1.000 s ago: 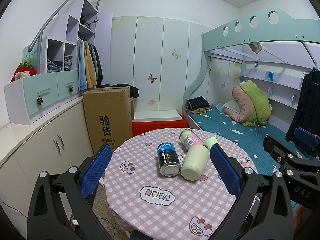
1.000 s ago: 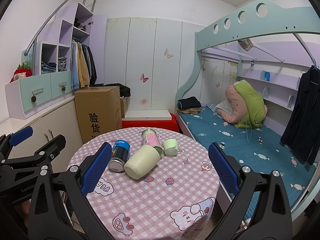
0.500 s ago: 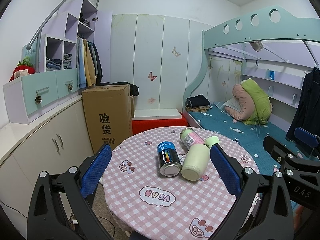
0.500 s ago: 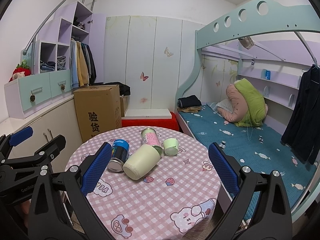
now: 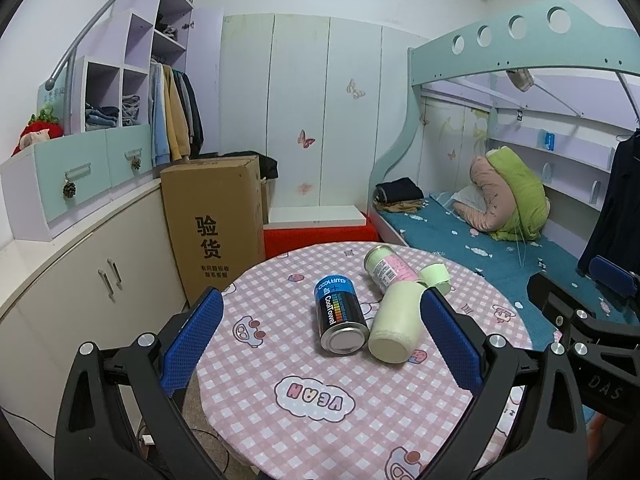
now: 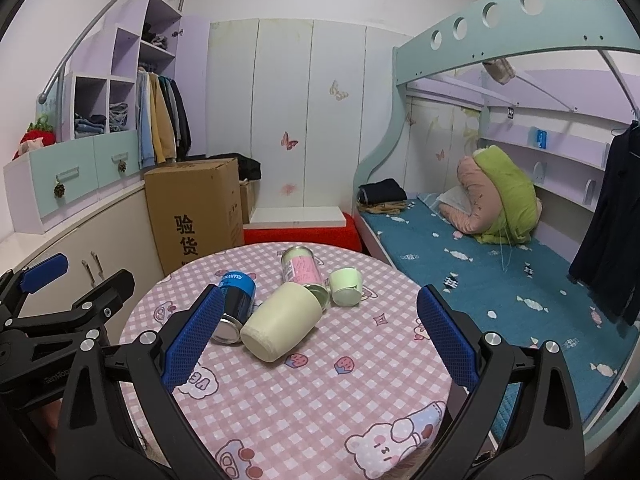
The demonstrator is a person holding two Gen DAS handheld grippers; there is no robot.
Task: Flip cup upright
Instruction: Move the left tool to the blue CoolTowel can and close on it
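Observation:
A cream cup (image 5: 397, 326) (image 6: 282, 320) lies on its side on the round table with the pink checked cloth (image 5: 320, 396) (image 6: 320, 392), its base toward me. A small pale green cup (image 5: 437, 277) (image 6: 345, 285) lies on its side behind it. My left gripper (image 5: 320, 344) is open and empty, held above the table's near side. My right gripper (image 6: 318, 336) is open and empty too, its fingers apart on either side of the cream cup in view, short of it.
A blue and black can (image 5: 340, 320) (image 6: 236, 307) lies left of the cream cup, touching it. A pink and green can (image 5: 390, 270) (image 6: 302, 270) lies behind. A cardboard box (image 5: 216, 224) and cabinets (image 5: 80, 280) stand left; a bunk bed (image 6: 500, 264) stands right.
Both grippers have come slightly closer to the table; the objects look a little larger. Nothing on the table has moved.

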